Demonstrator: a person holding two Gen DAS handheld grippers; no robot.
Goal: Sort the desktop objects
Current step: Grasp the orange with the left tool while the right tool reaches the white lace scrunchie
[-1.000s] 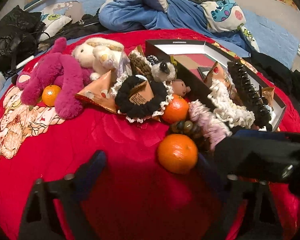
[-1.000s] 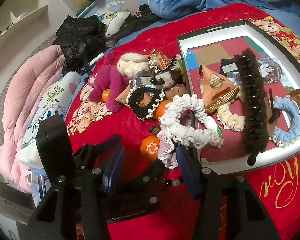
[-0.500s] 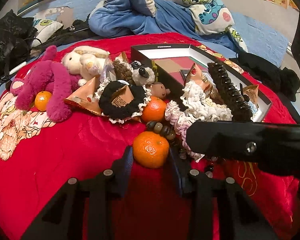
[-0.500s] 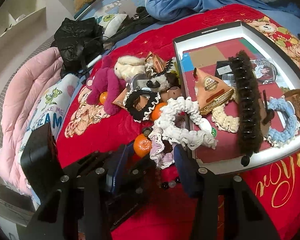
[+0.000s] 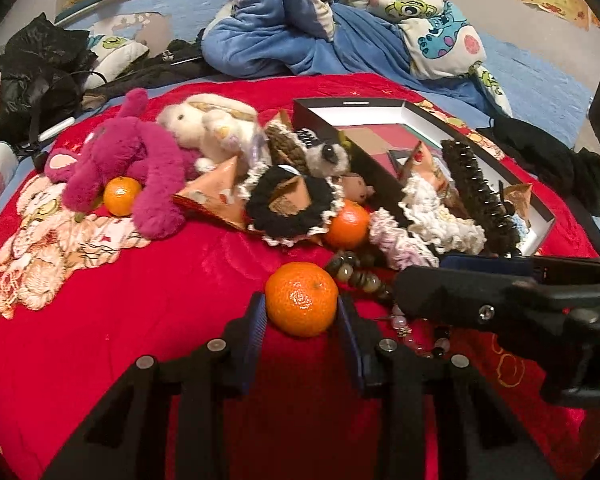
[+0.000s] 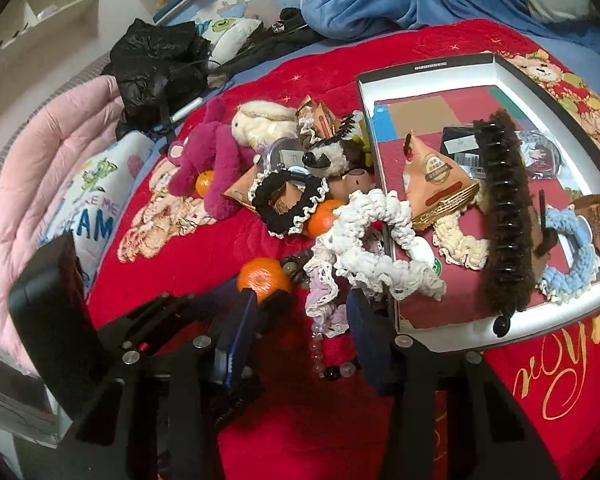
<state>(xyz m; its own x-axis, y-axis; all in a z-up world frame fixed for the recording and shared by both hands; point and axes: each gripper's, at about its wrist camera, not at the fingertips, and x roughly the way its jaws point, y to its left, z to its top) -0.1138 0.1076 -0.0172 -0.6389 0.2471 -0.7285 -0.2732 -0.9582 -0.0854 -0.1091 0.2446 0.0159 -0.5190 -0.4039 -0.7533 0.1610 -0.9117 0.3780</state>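
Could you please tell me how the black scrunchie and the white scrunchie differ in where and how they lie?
The black scrunchie lies on the red cloth, around a tan snack packet; the white scrunchie straddles the box edge. Black has pale lace trim; white is plain and bigger. Both are ruffled fabric rings, untouched by either tool.

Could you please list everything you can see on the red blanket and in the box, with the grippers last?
Tangerine: 3, orange; one between the left gripper's fingers, one by the black scrunchie, one under the magenta plush.
Magenta plush: 1, far left of the pile.
White plush rabbit: 1, cream, beside it.
Black scrunchie: 1, white lace edge, pile centre.
White scrunchie: 1, draped over the box wall.
Bead bracelet: 1, brown-green, right of the nearest tangerine.
Box: 1, white inside, right.
Hair claw: 1, dark brown, in the box.
Blue scrunchie: 1, in the box.
Snack packet: 1, orange, in the box.
Left gripper: open around the tangerine.
Right gripper: open, over the lace scrunchie.
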